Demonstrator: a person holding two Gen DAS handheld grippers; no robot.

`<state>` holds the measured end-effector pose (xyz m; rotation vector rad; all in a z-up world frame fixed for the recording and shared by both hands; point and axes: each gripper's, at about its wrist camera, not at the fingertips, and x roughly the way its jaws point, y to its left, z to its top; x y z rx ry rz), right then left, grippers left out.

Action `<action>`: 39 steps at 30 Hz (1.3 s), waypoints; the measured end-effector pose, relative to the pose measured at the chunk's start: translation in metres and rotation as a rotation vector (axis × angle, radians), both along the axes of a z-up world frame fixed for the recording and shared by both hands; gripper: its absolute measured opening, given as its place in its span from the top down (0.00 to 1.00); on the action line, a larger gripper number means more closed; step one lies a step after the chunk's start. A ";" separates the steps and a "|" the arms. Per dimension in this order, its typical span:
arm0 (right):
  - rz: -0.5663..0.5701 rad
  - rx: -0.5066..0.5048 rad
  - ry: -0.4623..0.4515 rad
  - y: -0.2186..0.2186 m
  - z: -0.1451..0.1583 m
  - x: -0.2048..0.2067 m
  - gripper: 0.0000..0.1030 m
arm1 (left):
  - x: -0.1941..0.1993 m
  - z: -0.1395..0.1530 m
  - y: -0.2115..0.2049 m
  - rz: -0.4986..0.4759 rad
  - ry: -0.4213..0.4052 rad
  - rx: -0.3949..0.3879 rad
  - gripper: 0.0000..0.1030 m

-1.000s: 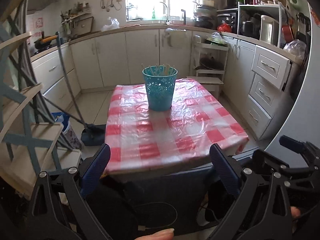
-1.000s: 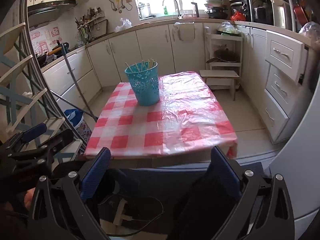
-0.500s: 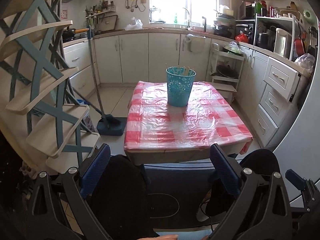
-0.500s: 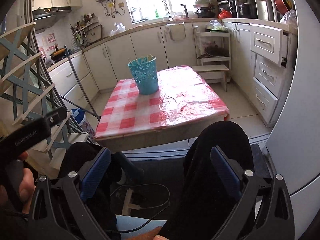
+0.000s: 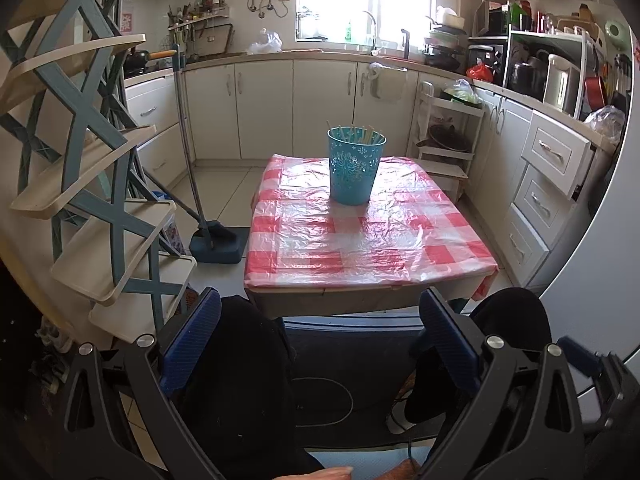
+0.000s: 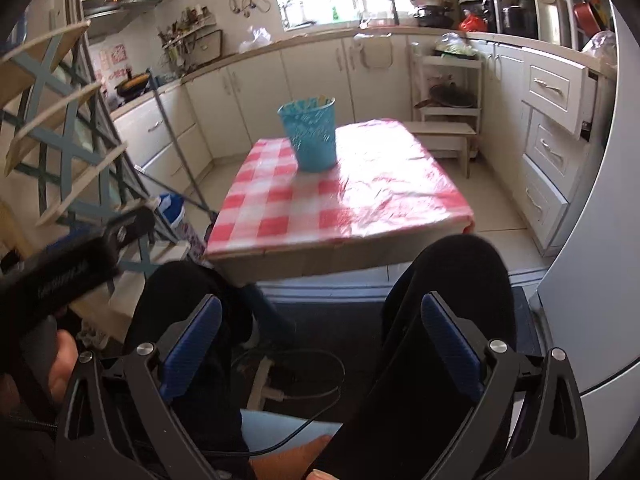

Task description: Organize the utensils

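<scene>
A teal perforated holder [image 5: 355, 168] stands upright near the far end of the red-and-white checked table [image 5: 400, 248], with several pale utensil handles sticking out of its top. It also shows in the right wrist view [image 6: 310, 136]. My left gripper [image 5: 320, 344] is open and empty, held low over the person's lap, well short of the table's near edge. My right gripper [image 6: 320, 344] is open and empty too, also low over the legs. The left gripper's body [image 6: 72, 264] shows at the left of the right wrist view.
A tiered blue-and-cream rack [image 5: 92, 168] stands close on the left. A broom and dustpan [image 5: 214, 240] lean beside the table. White cabinets and drawers [image 5: 548, 184] line the right and back walls. A small white shelf stand [image 5: 444, 140] sits behind the table.
Both grippers have pulled back and lower, away from the table, so the table and holder look farther off. The person's black-clad legs now fill the space between the fingers.
</scene>
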<state>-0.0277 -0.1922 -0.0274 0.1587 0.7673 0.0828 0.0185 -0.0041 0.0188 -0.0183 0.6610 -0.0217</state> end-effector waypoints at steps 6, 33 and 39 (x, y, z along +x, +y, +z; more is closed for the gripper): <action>-0.025 -0.006 -0.052 0.000 0.003 -0.010 0.07 | -0.004 -0.002 -0.002 0.010 0.002 0.016 0.07; -0.002 -0.008 0.005 0.008 -0.006 -0.003 0.07 | -0.003 -0.006 -0.005 0.005 0.015 0.029 0.07; 0.004 -0.012 0.007 0.009 -0.007 -0.003 0.07 | -0.003 -0.006 -0.004 0.004 0.014 0.028 0.07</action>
